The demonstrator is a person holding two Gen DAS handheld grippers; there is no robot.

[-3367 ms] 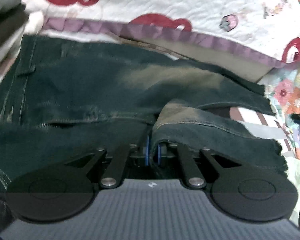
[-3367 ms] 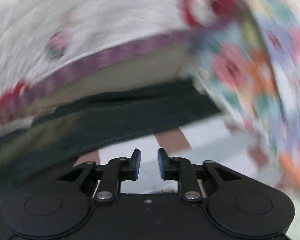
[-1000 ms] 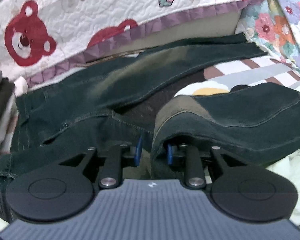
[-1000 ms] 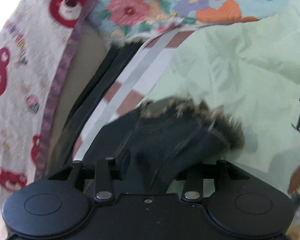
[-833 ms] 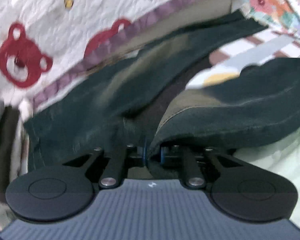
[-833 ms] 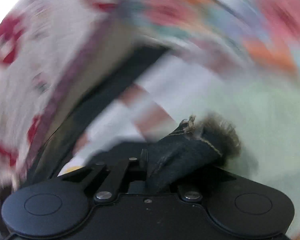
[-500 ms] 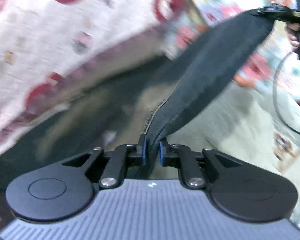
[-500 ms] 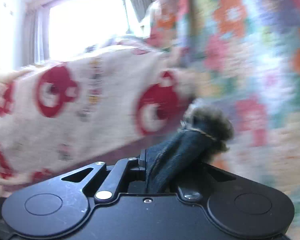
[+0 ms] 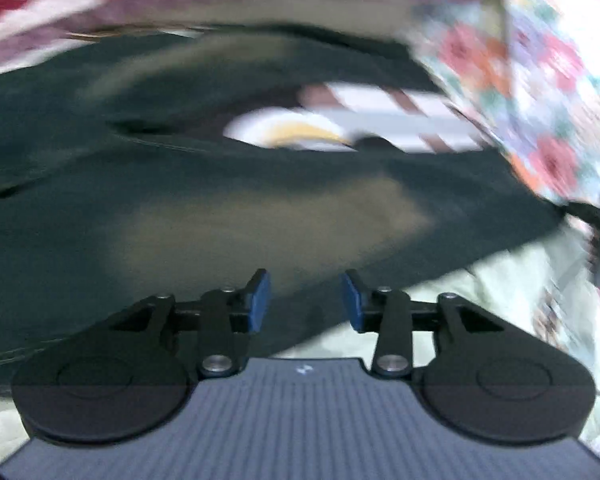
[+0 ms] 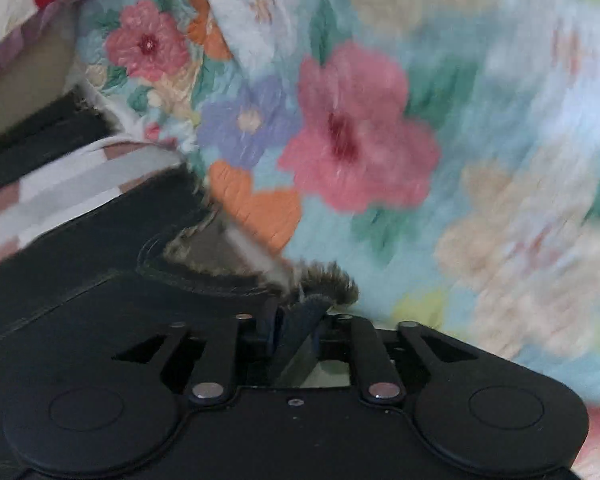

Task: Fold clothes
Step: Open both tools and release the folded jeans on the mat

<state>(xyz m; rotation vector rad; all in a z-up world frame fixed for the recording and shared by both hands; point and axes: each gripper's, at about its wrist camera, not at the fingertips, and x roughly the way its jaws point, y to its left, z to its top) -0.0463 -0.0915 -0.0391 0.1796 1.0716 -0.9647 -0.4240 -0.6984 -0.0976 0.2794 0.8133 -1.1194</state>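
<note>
Dark denim jeans point(image 9: 260, 208) lie spread on the bed, one leg laid flat across the left wrist view, which is blurred. My left gripper point(image 9: 306, 300) hovers just over that leg. Its jaws are opening, and nothing sits between the blue pads point(image 9: 260, 300). In the right wrist view the jeans point(image 10: 80, 272) fill the lower left. The frayed hem point(image 10: 324, 280) of a leg still runs between the jaws of my right gripper point(image 10: 296, 326). Those jaws are opening too, with a gap beside the cloth.
A floral quilt point(image 10: 360, 128) rises close ahead on the right, also seen as the floral quilt point(image 9: 540, 80). A white quilt with red bears point(image 9: 60, 0) borders the far side. A striped sheet point(image 9: 400, 116) shows between the legs. Pale green bedding point(image 9: 500, 288) lies near the front.
Both grippers were shut on a jeans leg and carried it up. Now the leg lies flat, the left jaws have let go, and the right jaws have spread around the hem.
</note>
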